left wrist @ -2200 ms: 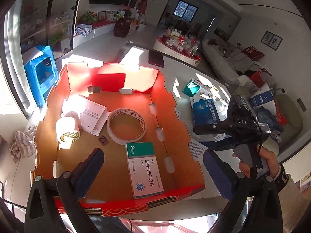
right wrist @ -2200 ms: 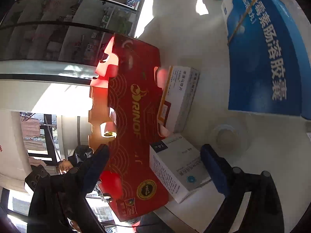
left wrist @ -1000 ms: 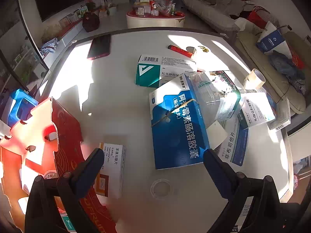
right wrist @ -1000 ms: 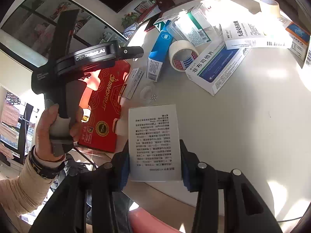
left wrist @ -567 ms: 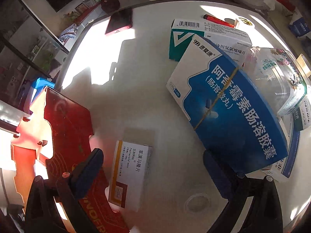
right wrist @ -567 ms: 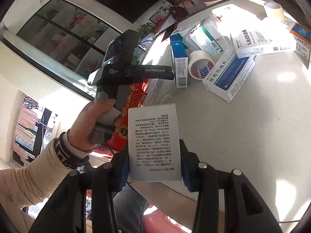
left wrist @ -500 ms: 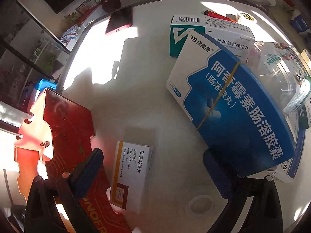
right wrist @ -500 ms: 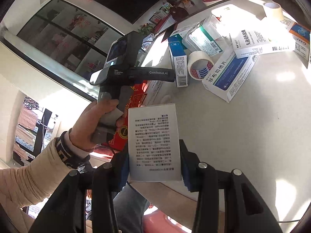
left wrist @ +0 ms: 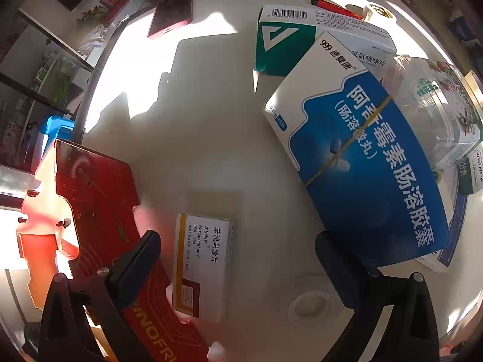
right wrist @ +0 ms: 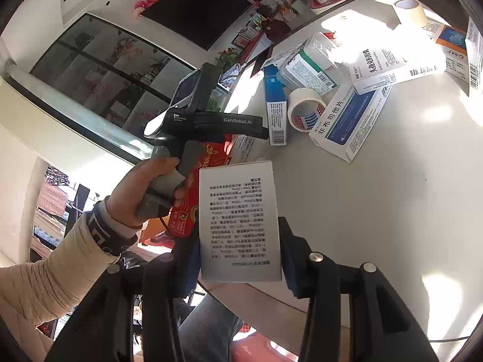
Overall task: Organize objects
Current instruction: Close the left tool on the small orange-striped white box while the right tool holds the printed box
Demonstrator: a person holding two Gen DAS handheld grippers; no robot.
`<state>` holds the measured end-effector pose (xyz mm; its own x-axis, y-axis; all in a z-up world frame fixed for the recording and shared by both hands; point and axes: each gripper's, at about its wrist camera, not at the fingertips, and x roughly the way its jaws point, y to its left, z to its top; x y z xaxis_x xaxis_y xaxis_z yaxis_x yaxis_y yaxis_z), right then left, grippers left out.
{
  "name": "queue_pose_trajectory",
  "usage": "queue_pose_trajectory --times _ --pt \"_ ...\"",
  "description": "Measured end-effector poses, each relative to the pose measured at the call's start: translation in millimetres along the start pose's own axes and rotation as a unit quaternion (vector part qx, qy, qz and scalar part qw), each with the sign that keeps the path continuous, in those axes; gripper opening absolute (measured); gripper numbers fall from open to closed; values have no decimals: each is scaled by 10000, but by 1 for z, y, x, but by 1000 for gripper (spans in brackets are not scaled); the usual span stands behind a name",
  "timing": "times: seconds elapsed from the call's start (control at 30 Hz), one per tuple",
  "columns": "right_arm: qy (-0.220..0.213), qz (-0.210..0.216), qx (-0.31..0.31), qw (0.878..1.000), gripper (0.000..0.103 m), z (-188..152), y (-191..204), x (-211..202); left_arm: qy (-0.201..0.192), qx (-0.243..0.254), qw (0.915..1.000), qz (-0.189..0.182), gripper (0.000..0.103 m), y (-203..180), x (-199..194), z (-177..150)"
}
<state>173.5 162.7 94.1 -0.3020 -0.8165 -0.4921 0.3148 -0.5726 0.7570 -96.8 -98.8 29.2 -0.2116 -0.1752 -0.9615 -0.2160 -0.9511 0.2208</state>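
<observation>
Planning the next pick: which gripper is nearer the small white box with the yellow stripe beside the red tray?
Left. The left gripper hovers open right above the small white box; the right gripper sits apart, shut on another box.

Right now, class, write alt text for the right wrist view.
The right gripper clamps a white printed medicine box above a round white table. At left, a hand holds the black left gripper; boxes and tape rolls lie beyond.

Hard sunlight falls across the white worktop, burning out patches at its far left and far right and casting sharp-edged dark shadows between them. The red cardboard box glows orange where light passes through. Both fisheye views bend strongly and darken toward the rims; focus is crisp.
</observation>
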Motion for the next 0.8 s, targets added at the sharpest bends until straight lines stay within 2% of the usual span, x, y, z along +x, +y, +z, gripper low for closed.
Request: queue_pose_trajectory --times 0.2,0.37,0.47,0.57,0.67,0.73,0.8 --pt "-99 194 90 9997 45 -2 -5 -3 100 92 9999 -3 103 -1 2 -1" --pt "-253 306 207 9990 45 -5 -12 -13 -2 0 9991 -426 103 6 -6 0" --pt "-328 338 276 9985 46 -5 -16 -17 69 -57 9984 -551 103 11 -9 5" --pt "-355 342 311 9983 46 -8 -19 -21 212 170 9996 71 102 7 -5 11" --pt "-375 338 335 9982 46 -9 -21 -24 667 431 9968 -58 102 -2 9 10" --pt "-414 357 373 9978 46 -10 -24 -26 843 685 9940 163 101 -11 16 7" --pt "-444 375 392 9975 46 -10 -25 -27 808 732 9936 282 103 -13 16 8"
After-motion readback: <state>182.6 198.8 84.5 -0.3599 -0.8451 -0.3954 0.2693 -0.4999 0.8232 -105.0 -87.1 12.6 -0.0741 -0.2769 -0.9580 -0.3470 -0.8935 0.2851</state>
